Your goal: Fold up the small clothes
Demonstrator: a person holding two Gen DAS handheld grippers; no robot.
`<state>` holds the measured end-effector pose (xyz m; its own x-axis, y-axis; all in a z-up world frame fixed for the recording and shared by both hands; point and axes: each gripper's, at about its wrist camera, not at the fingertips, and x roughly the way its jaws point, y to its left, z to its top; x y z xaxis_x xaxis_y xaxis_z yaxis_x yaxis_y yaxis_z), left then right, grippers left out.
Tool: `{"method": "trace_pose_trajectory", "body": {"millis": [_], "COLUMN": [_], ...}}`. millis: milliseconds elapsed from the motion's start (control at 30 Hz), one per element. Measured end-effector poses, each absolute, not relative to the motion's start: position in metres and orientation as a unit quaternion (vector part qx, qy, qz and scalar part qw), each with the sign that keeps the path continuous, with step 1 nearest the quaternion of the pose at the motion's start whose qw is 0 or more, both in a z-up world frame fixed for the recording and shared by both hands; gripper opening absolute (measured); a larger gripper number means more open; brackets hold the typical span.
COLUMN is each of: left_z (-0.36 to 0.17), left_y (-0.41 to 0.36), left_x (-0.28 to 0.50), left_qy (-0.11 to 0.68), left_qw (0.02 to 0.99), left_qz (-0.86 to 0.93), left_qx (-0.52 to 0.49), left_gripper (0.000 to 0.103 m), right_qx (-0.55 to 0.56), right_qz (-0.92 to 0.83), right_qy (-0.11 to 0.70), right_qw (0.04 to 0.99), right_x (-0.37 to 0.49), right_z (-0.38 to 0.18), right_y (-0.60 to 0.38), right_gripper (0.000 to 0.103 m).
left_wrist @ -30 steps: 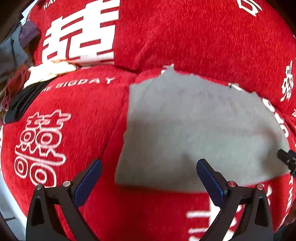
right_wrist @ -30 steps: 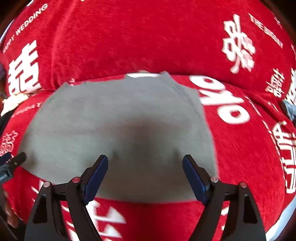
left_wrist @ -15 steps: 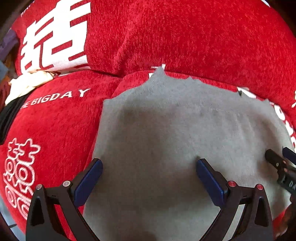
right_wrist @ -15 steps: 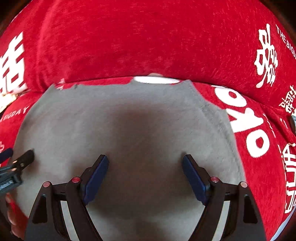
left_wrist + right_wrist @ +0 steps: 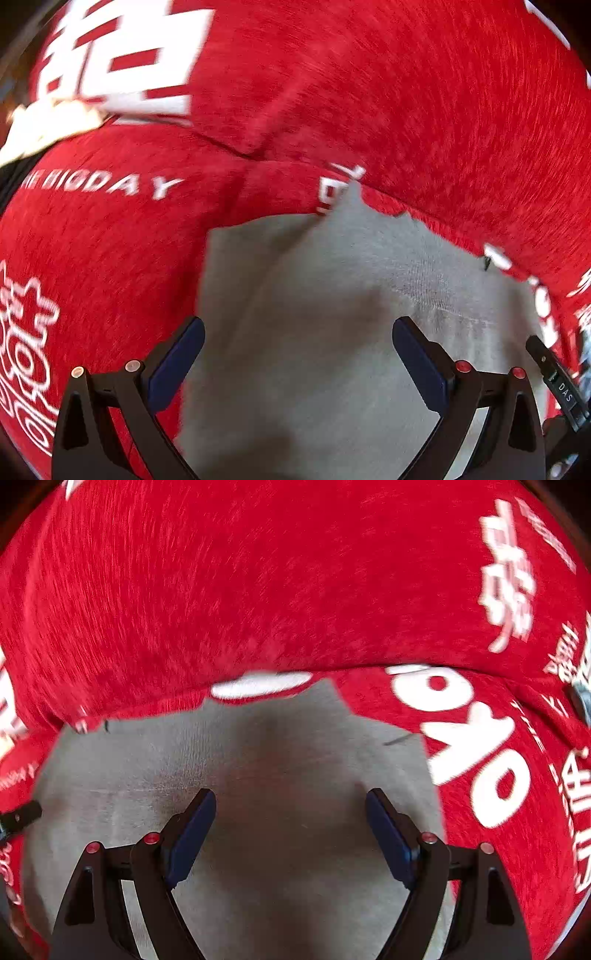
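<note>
A grey folded cloth (image 5: 332,314) lies flat on a red seat cushion printed with white characters. My left gripper (image 5: 297,328) hangs over the cloth's left part, open, with nothing between its blue pads (image 5: 177,358). In the right wrist view the same grey cloth (image 5: 288,760) fills the lower middle, and my right gripper (image 5: 290,801) stands open above its right half, empty. The tip of the right gripper shows at the right edge of the left wrist view, and the left gripper's tip at the left edge of the right wrist view.
A red back cushion (image 5: 369,92) rises behind the cloth, meeting the seat (image 5: 92,240) in a crease. Cream and dark garments (image 5: 40,125) lie at the far left. The seat's right part (image 5: 498,775) carries large white lettering.
Both grippers have moved forward over the grey cloth and a little lower, so the cloth now looks larger and lies under both sets of fingers. Both stayed open.
</note>
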<state>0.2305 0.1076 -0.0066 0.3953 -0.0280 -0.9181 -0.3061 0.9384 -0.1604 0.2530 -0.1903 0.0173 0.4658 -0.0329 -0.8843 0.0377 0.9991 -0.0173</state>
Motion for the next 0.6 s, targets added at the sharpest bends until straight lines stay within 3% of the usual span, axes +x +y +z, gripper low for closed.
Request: {"method": "trace_pose_trajectory", "body": {"millis": [100,267,400,600], "left_z": [-0.031,-0.023,-0.007,-0.036], "left_y": [0.092,0.128,0.179,0.208], "left_x": [0.259,0.254,0.209,0.169], "left_qy": [0.59,0.576,0.536,0.554], "left_qw": [0.794,0.792,0.808,0.763], "left_qz": [0.094,0.103,0.097,0.055], "left_qx": [-0.112,-0.175,-0.226,-0.328], "left_gripper": [0.102,0.103,0.103,0.103], "right_qx": [-0.028,0.013,0.025,0.062], "right_qz": [-0.028,-0.069,-0.096,-0.069], "right_qy": [0.542,0.54,0.501,0.484], "right_qw": [0.839,0.838,0.859,0.87], "right_x": [0.28,0.293,0.256,0.191], "right_z": [0.0,0.005,0.023,0.024], "right_y": [-0.183,-0.224,-0.256,-0.258], "right_gripper": [0.085,0.085,0.085,0.085]}}
